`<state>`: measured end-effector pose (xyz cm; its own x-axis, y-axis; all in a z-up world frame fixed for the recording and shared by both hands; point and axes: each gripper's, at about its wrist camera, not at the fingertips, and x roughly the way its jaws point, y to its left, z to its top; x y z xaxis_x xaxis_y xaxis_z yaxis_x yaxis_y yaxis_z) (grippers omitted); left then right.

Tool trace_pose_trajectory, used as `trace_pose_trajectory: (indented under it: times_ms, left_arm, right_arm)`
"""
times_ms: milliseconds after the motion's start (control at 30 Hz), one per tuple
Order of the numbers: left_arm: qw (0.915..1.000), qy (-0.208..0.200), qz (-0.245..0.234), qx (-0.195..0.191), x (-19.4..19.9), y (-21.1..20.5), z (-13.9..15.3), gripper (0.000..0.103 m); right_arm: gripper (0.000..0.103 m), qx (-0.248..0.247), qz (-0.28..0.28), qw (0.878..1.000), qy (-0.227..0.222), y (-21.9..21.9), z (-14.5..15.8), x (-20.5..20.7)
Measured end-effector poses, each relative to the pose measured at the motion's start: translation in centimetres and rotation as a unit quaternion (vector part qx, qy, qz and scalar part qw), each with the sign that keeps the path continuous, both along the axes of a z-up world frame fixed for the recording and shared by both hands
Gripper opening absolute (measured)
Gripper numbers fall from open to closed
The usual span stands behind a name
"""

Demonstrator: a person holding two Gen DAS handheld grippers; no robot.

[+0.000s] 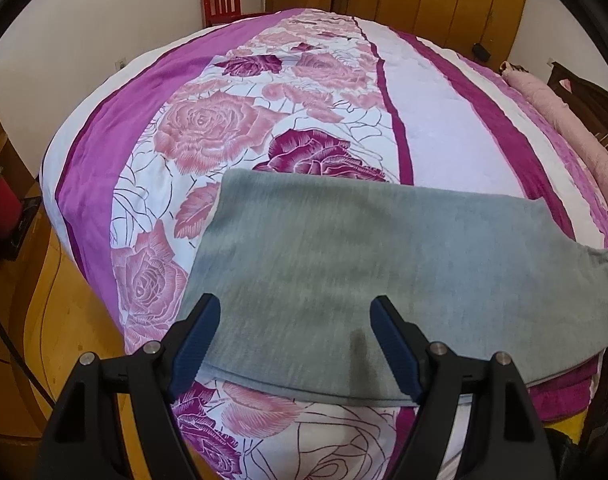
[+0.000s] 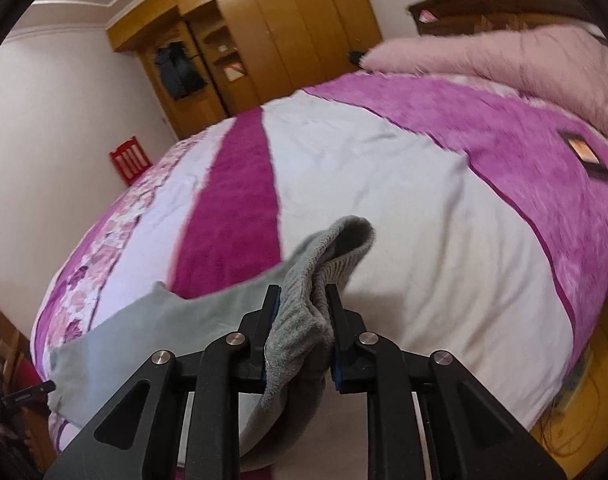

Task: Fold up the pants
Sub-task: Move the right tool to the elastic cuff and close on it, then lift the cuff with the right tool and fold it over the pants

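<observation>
Grey pants (image 1: 343,264) lie flat across the near part of a bed with a purple, white and rose-patterned cover (image 1: 232,128). My left gripper (image 1: 294,308) hovers open just above the pants' near edge, nothing between its blue pads (image 1: 194,344). In the right wrist view my right gripper (image 2: 304,294) is shut on a bunched, ribbed end of the grey pants (image 2: 304,312), lifted off the bed cover (image 2: 383,184). The rest of the garment trails left and down from it. That raised end shows at the right edge of the left wrist view.
A rolled pink quilt (image 2: 503,60) lies along the headboard side, and a phone (image 2: 583,154) rests on the purple stripe. Wooden wardrobes (image 2: 264,36) and a red chair (image 1: 222,2) stand past the bed. Wooden floor (image 1: 64,320) runs along the bed's left edge.
</observation>
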<state>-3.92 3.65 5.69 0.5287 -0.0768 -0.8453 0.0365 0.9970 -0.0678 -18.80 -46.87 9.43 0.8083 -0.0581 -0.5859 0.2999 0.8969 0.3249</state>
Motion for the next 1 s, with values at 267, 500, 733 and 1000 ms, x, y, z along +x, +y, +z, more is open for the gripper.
trace_pose_trajectory:
  times_ms: [267,500,733,1000]
  left_arm:
    - [1.0000,-0.006,-0.007,-0.002,-0.1,-0.1,0.6,0.081]
    - [0.9998,-0.014,-0.016,0.003,-0.2,-0.3,1.3,0.081]
    - [0.9996,-0.024,-0.015,-0.001,0.1,0.3,2.1,0.081]
    - [0.9997,-0.021,-0.009,-0.009,0.4,1.4,1.9,0.081]
  right_arm:
    - [0.021,-0.036,0.077,0.996,-0.032,4.9,4.1,2.0]
    - [0.021,-0.042,0.148,0.987,-0.050,9.5,6.4,4.5]
    - [0.020,-0.022,0.226,0.973,-0.050,14.1,7.4,7.3]
    - [0.020,-0.037,0.317,0.947,-0.034,21.8,7.0,9.8]
